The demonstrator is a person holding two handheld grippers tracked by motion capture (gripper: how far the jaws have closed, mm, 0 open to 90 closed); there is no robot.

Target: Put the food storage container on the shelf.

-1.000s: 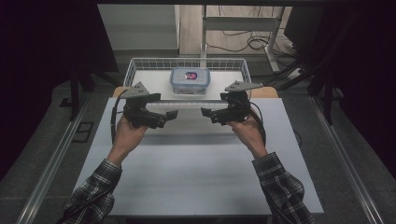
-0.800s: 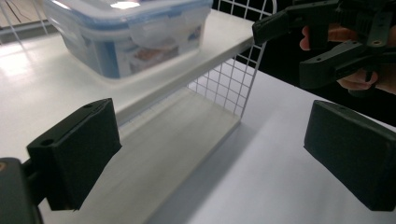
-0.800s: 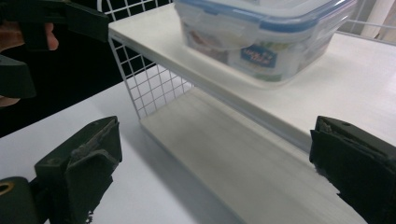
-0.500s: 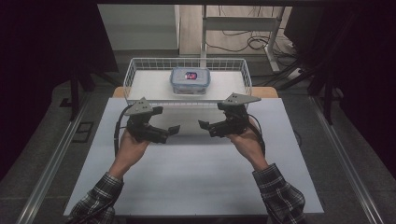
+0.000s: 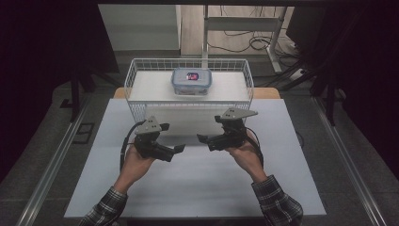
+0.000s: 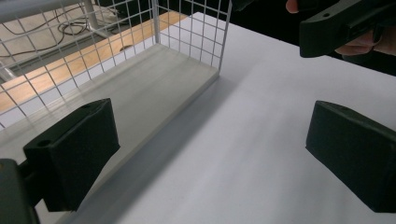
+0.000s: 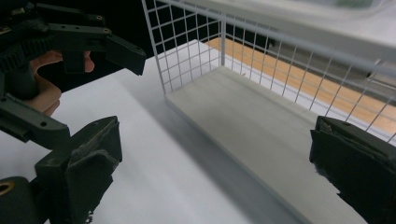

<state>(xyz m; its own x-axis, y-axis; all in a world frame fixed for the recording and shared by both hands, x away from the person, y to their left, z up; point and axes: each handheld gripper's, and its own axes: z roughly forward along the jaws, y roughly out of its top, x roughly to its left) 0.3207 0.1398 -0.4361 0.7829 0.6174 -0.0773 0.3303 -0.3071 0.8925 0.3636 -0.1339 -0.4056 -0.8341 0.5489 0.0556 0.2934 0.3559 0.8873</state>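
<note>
A clear plastic box (image 5: 191,81) with a blue-rimmed lid rests on the white upper surface of a white wire basket (image 5: 134,80) at the back of the table. My left gripper (image 5: 178,149) hovers over the white table in front of the basket, open and empty. My right gripper (image 5: 203,139) faces it a short gap away, also open and empty. In the left gripper view the two black jaws stand wide apart around (image 6: 210,149), with the right gripper (image 6: 345,23) at top right. The right gripper view (image 7: 215,154) shows the left gripper (image 7: 93,39) at upper left.
The basket's lower white board (image 6: 154,88) and wire side wall (image 7: 187,51) lie just ahead of both grippers. White table surface (image 5: 197,188) spreads between the forearms in checked sleeves. Floor rails (image 5: 61,150) run along both sides of the table; cables (image 5: 249,40) lie behind the basket.
Both grippers have drawn back from the basket toward the person's side and sunk lower over the table. Their tips have come a little closer together. Both stay open and empty.
</note>
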